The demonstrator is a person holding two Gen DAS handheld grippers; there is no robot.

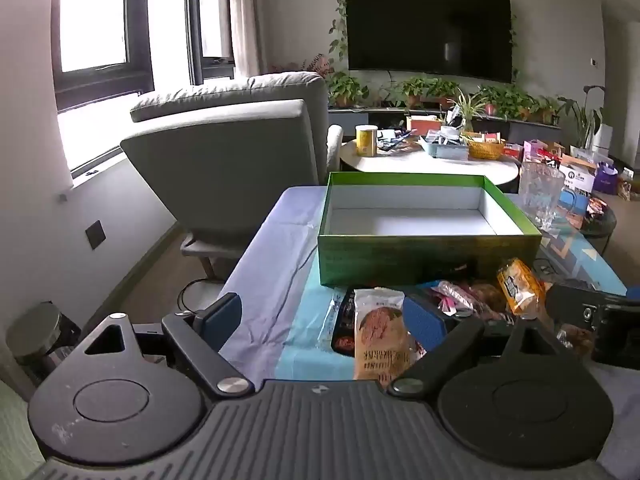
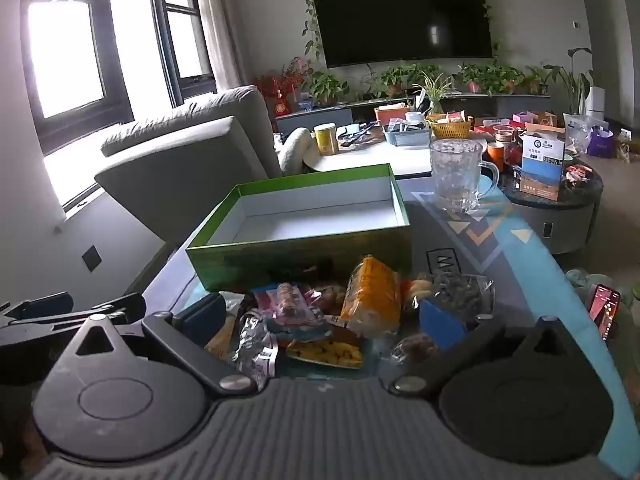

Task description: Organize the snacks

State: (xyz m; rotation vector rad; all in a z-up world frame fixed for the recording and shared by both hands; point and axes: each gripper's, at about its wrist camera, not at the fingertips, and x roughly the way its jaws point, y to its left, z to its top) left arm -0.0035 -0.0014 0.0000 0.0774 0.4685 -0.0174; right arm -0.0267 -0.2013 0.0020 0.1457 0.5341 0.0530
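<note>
An empty green box [image 1: 424, 256] [image 2: 304, 256] with a white inside stands on the blue cloth. A pile of snack packets lies just in front of it. My left gripper [image 1: 320, 320] is open wide, and a tan biscuit packet [image 1: 378, 332] lies between its fingers without being pinched. My right gripper [image 2: 320, 320] hovers open over the pile. An upright orange packet [image 2: 374, 296] [image 1: 518, 286] sits between its pads, untouched, beside a pink packet [image 2: 286, 300] and a silver one [image 2: 256, 344]. Each gripper shows at the edge of the other's view.
A glass mug [image 2: 456, 176] [image 1: 540, 196] stands right of the box. A grey armchair [image 1: 240, 148] is to the left, and a cluttered round white table [image 1: 432, 164] lies beyond. A carton [image 2: 544, 164] stands on a dark side table, and a phone [image 2: 604, 312] lies low at the right.
</note>
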